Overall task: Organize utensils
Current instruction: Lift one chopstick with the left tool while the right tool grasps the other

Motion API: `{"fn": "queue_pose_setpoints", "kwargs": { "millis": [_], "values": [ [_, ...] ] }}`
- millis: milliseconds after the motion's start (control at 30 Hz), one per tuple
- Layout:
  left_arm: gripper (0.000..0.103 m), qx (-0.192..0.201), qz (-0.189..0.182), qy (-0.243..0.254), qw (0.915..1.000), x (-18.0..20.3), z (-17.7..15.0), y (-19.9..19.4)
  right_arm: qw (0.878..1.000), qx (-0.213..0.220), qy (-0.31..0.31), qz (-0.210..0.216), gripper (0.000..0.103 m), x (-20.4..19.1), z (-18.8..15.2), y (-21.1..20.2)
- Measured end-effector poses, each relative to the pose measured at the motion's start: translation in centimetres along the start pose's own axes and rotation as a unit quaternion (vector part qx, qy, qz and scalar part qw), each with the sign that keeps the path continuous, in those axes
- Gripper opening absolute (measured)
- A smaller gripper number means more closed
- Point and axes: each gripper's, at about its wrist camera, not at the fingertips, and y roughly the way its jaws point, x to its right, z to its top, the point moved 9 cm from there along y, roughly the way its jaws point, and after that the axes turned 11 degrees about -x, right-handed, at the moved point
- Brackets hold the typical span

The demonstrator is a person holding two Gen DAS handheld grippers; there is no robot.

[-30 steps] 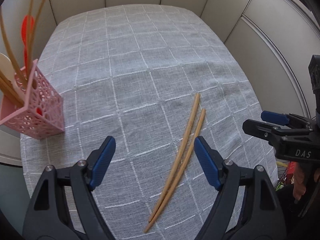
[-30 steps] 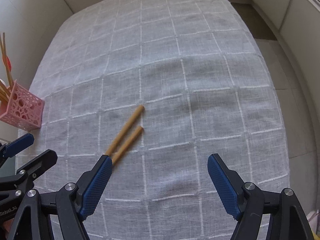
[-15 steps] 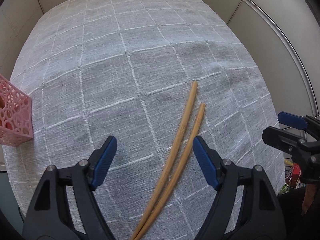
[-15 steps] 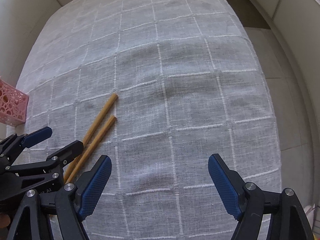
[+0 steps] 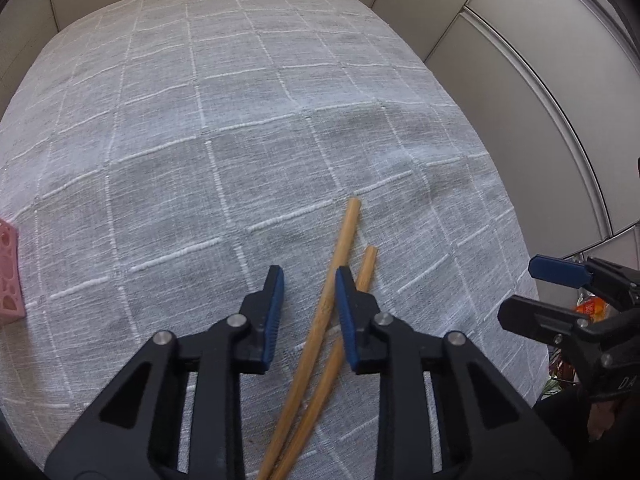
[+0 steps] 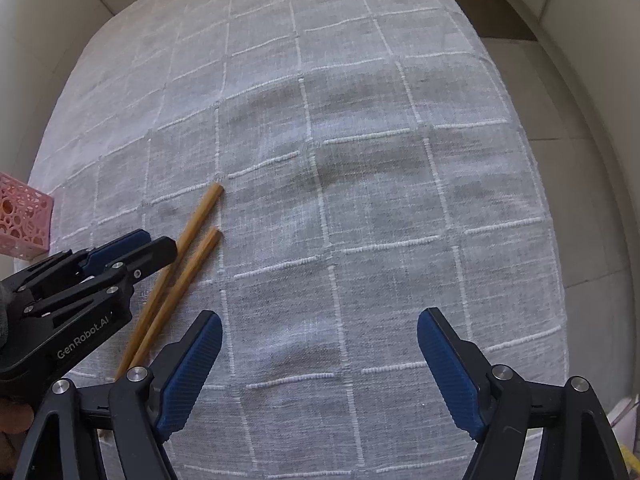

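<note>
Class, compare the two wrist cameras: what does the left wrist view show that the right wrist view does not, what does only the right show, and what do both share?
Only the left wrist view shows the left tongs from behind, jaws closing with the longer chopstick between them and the shorter chopstick passing under the right-hand pad.

Only the right wrist view shows the right tongs from behind, jaws wide with nothing but cloth between, and the "GenRobot.AI" lettering on the other tool.

Both show the two chopsticks, the grey checked tablecloth, the pink basket at the left edge and pale walls.
</note>
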Motion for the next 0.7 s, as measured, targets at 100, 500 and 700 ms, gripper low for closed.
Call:
{"fn": "queue_pose_setpoints", "kwargs": {
  "millis": [100,500,700],
  "values": [
    [0.027,-0.004,0.007,0.013,0.9999,1.0,0.4,0.7,1.000,0.000,0.008,0.002,0.084,0.3,0.2,0.1],
    [0.009,-0.017,0.067,0.009,0.9975,0.0,-0.4,0.5,1.000,-0.007,0.030,0.007,0.085,0.8,0.3,0.4],
    [0.009,0.001,0.054,-0.017,0.9984,-1.0,-0.7,-1.7,0.999,-0.013,0.027,0.022,0.085,-0.3,0.3,0.6]
  ]
}}
